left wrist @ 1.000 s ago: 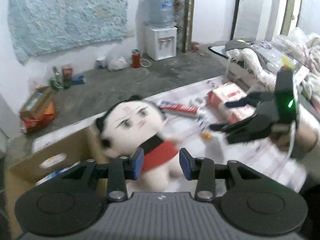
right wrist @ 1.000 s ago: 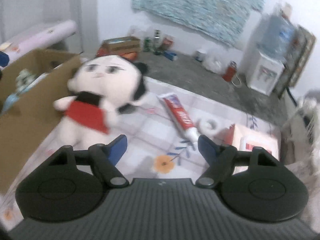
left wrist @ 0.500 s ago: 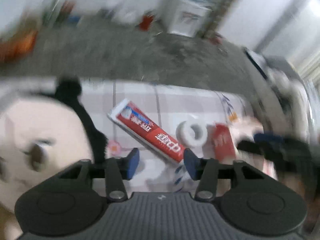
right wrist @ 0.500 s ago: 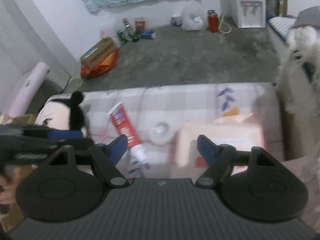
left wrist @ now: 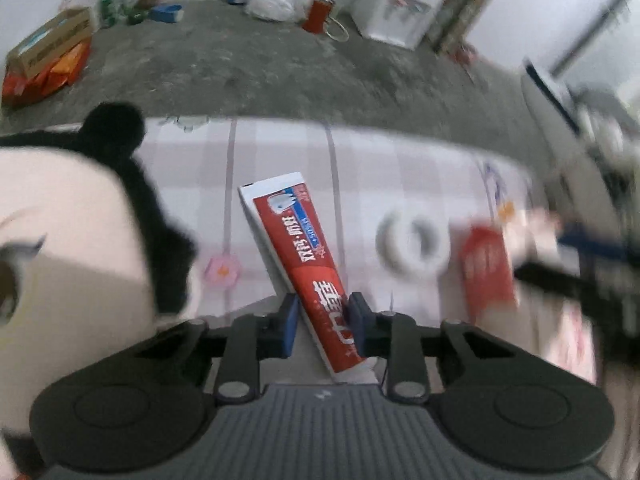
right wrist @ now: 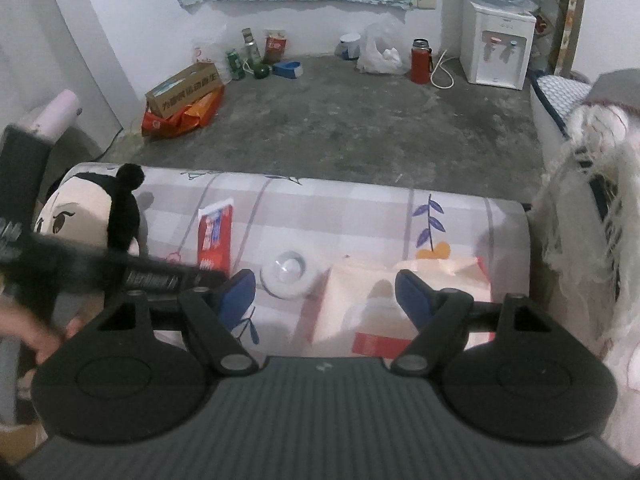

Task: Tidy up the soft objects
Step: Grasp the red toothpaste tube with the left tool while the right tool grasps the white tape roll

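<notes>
A red and white toothpaste tube lies on the checked cloth, also visible as the tube in the right wrist view. My left gripper is closing, its blue pads touching both sides of the tube's lower end. A plush doll with black hair lies just left of it, seen again as the doll. My right gripper stands open above a pink tissue pack, not touching it. The left gripper reaches in blurred from the left.
A white tape roll sits between the tube and the tissue pack. The checked table ends at a far edge over a concrete floor. A shaggy white blanket hangs at the right. A cardboard box lies on the floor.
The left gripper left the doll, swung right and down to the toothpaste tube, and its jaws narrowed around it. The right gripper swung right from the doll to over the tissue pack.
</notes>
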`<state>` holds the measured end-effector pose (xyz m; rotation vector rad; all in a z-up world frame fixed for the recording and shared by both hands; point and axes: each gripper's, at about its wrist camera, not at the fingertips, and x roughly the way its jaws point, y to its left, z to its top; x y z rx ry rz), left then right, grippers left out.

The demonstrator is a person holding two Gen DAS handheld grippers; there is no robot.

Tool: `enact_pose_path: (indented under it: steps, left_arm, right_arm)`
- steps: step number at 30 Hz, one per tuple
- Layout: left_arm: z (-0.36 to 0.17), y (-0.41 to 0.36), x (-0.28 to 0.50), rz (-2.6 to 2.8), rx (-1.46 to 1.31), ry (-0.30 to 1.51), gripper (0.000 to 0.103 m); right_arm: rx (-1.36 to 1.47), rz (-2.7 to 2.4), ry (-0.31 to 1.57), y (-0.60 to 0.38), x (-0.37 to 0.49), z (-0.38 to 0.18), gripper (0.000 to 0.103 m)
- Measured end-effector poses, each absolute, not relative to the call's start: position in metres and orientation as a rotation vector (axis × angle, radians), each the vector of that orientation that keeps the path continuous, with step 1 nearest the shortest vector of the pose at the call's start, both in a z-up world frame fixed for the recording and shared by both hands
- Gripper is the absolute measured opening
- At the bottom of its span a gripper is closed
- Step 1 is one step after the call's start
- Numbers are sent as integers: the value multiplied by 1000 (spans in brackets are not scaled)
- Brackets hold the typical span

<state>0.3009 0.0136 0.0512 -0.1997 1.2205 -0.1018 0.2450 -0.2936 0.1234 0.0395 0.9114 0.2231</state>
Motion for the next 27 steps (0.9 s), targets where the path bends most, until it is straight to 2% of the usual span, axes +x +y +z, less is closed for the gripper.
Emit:
enact_pose_path:
  steps: [5, 11, 12, 15, 18, 27]
  left_arm:
    - [57, 10, 245, -177, -67, 1278, 26]
    - [57, 27, 187, -282, -137, 1347, 26]
    - [56, 27, 182, -295, -127, 1344, 26]
    - [56, 31, 171, -306, -129, 1338, 26]
    - [53, 30, 177, -309, -152, 1342, 26]
    - [58, 23, 172, -334, -104, 1311, 27]
  right_arm:
    - [-15, 252, 937, -270, 256, 125, 75]
    - [4, 287, 1021, -241, 278, 109, 70]
    - [-6, 272, 1028, -237, 281, 106, 67]
    - [-31, 254, 1056, -227, 288, 97, 48]
    - [3, 276, 1082, -221, 292, 89, 43]
    - [-160, 245, 1059, -196, 302, 63, 44]
